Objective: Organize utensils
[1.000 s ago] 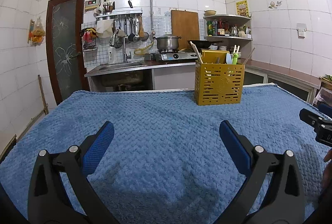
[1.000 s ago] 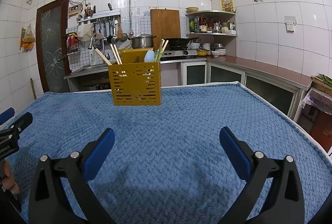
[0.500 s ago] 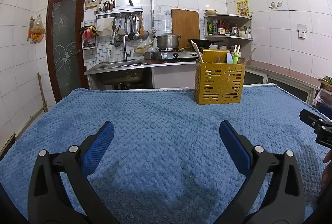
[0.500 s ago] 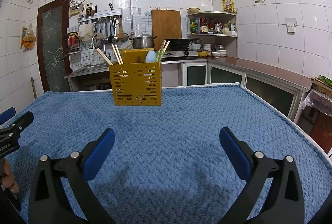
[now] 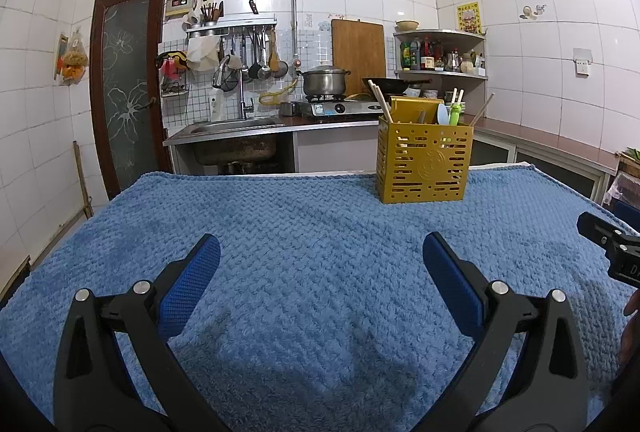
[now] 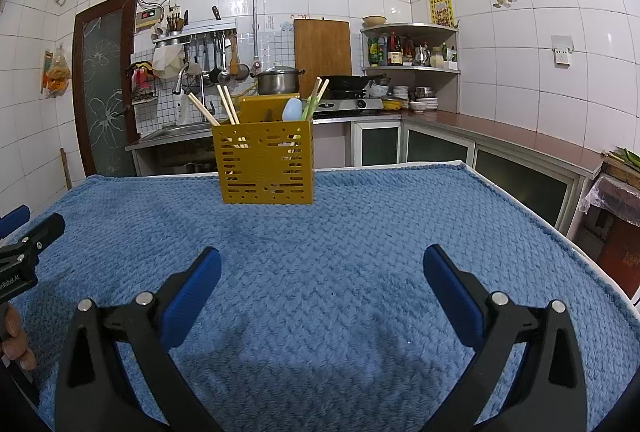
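Observation:
A yellow perforated utensil holder (image 5: 425,163) (image 6: 266,163) stands upright at the far side of the blue towel-covered table (image 5: 304,232) (image 6: 360,232). Wooden chopsticks (image 6: 224,107), a pale blue spoon (image 6: 291,109) and green-handled utensils (image 6: 314,99) stick out of it. My left gripper (image 5: 320,252) hovers open over bare towel, well short of the holder, with nothing between its blue pads. My right gripper (image 6: 322,264) is likewise open and empty, nearer the table's right side. No loose utensil lies on the towel in either view.
Behind the table runs a kitchen counter with a sink (image 5: 232,127), a pot on a stove (image 5: 324,81) and a wok (image 6: 348,81). A corner shelf (image 6: 412,47) holds bottles. The table's right edge (image 6: 560,232) drops off toward low cabinets. A door (image 5: 128,83) stands at left.
Both views have risen and tilted slightly, so the holder sits a little lower in frame. Both grippers stay open and empty.

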Demonstrator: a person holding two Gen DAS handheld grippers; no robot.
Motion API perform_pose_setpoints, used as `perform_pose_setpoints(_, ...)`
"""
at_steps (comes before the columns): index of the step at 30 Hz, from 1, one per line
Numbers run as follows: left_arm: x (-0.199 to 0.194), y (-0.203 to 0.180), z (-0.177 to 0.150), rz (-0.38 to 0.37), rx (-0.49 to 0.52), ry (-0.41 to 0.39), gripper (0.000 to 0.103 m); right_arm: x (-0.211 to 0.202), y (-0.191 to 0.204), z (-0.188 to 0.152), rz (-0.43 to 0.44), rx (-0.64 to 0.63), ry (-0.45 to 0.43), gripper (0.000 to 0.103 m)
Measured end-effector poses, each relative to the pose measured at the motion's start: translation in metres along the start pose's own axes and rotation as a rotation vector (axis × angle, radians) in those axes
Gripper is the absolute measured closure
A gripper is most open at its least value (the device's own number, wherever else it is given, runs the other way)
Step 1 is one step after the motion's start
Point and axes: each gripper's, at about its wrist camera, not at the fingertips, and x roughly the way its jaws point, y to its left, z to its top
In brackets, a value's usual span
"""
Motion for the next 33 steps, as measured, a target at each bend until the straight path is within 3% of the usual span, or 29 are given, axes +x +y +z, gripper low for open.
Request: perform_pose_setpoints(33, -0.0016, -0.0004, 0.0006, 0.0, 0.003, -0.004, 0.005, -0.0007, -0.0017, 0.002, 0.005, -0.007, -0.005, 0.004)
